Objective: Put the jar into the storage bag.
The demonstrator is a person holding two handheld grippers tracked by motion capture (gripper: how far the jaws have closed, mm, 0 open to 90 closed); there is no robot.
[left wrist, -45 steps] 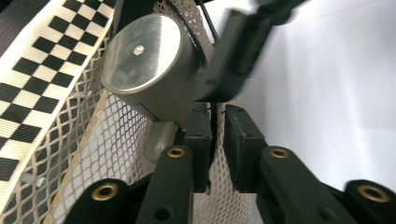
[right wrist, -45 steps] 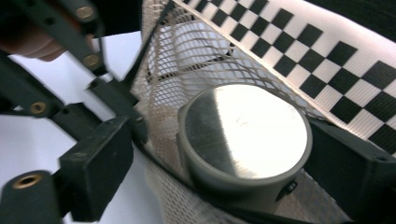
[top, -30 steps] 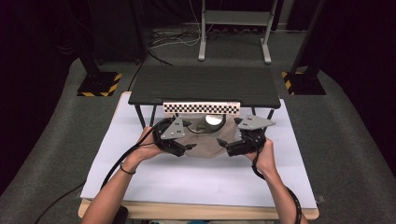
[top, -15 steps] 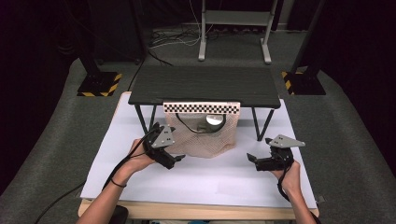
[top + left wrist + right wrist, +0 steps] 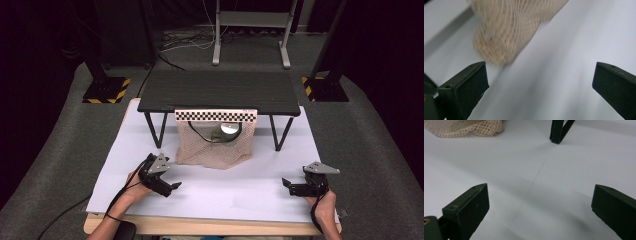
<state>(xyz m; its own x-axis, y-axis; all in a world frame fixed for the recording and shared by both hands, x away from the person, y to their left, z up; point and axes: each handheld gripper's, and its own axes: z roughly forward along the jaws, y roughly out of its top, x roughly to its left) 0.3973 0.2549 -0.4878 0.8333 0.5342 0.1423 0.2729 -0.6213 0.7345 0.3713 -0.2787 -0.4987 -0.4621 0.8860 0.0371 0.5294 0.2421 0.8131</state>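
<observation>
The mesh bag [image 5: 214,145] hangs from the black stand [image 5: 220,90] at frame center; left gripper [image 5: 167,187] and right gripper [image 5: 291,186], both released and empty, rest low on the white sheet [image 5: 240,190], so the bag hangs free

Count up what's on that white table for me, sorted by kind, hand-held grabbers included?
Grabbers: 2, the left gripper and right gripper, both open
Mesh bag: 1
Round metal thing in the bag: 1
Small black stand: 1
Total: 5
</observation>
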